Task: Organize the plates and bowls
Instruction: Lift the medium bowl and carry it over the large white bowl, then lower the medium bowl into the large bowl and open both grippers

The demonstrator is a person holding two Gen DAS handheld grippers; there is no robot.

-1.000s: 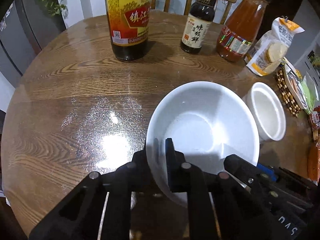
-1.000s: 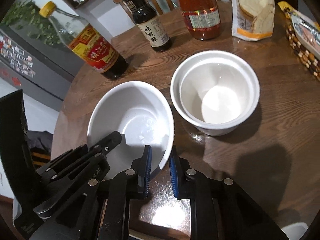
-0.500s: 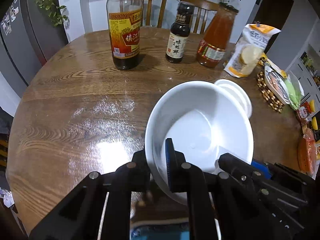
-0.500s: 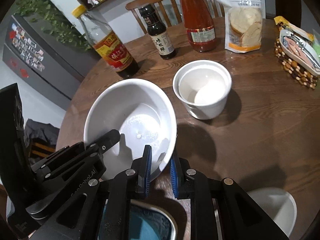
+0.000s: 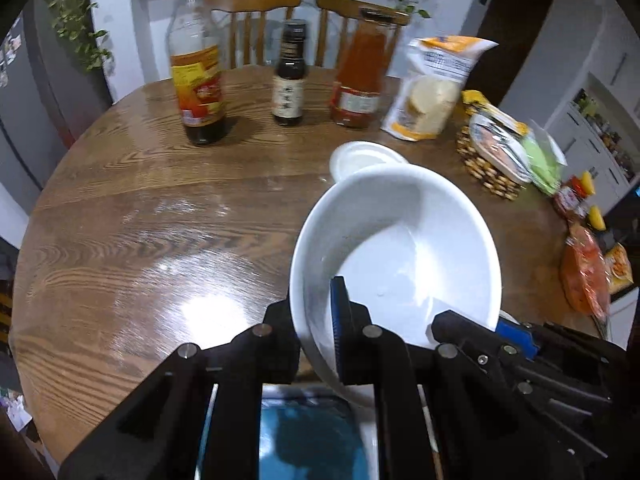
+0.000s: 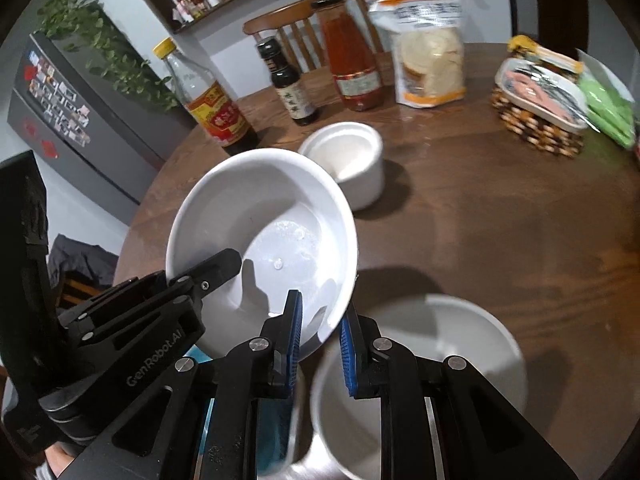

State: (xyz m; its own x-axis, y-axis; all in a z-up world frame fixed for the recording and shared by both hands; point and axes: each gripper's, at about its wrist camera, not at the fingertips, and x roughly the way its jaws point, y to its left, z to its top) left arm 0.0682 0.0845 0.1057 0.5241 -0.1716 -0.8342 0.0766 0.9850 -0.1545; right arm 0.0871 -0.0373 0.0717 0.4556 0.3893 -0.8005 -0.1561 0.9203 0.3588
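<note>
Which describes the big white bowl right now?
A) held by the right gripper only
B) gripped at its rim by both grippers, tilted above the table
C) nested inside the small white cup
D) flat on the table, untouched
B: the left gripper and the right gripper each have fingers on either side of the big white bowl rim, and it sits tilted, clear of the table.

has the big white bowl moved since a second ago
Yes. The big white bowl has been lifted off the table and back toward the near edge, away from the small white cup it sat beside.
</note>
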